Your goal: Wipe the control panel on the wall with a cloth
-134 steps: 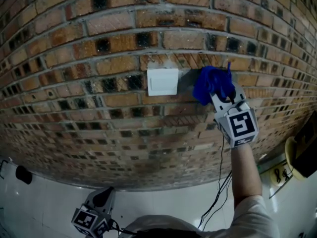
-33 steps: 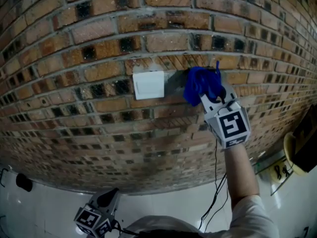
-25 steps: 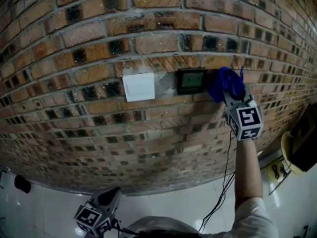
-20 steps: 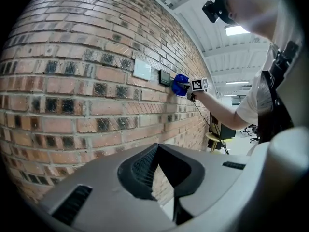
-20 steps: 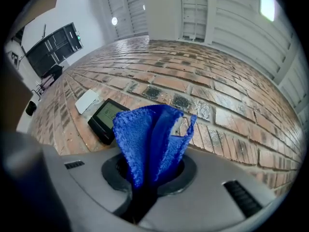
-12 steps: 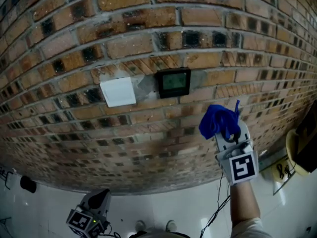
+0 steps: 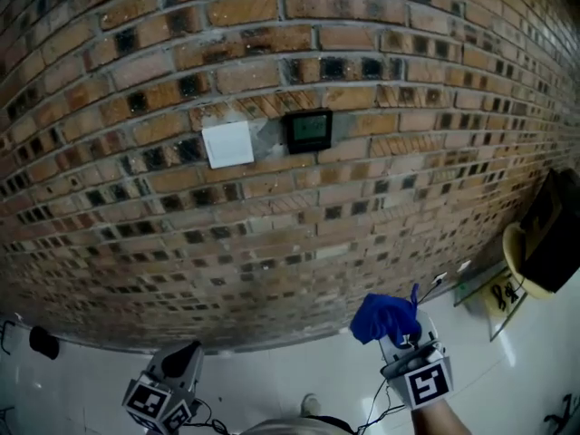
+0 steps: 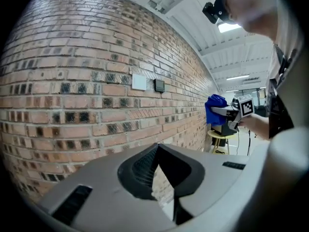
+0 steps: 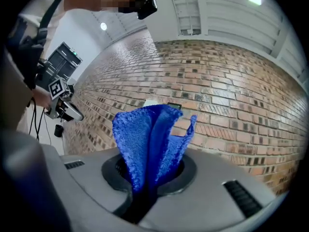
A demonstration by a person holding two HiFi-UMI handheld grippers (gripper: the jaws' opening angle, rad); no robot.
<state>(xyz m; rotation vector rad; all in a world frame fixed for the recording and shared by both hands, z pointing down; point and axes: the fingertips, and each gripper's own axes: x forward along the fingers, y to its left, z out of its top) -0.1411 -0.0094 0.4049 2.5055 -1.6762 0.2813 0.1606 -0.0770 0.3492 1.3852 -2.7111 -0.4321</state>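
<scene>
Blue cloth (image 9: 145,134): soft, light, floppy. Your right gripper (image 9: 150,172) is clamped on its bunched base; grip low there for stiffness. Jaws of your left gripper (image 8: 157,151) meet, empty.

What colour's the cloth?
Solid blue cloth, best seen in the right gripper view.

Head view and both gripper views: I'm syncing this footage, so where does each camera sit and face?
Head view: on the head, facing the brick wall and control panel; left gripper and right gripper show below.
Left gripper view: rides that gripper, looking along the wall; torso at right.
Right gripper view: rides that gripper, looking past the blue cloth; torso at left.
All share the control panel.
</scene>
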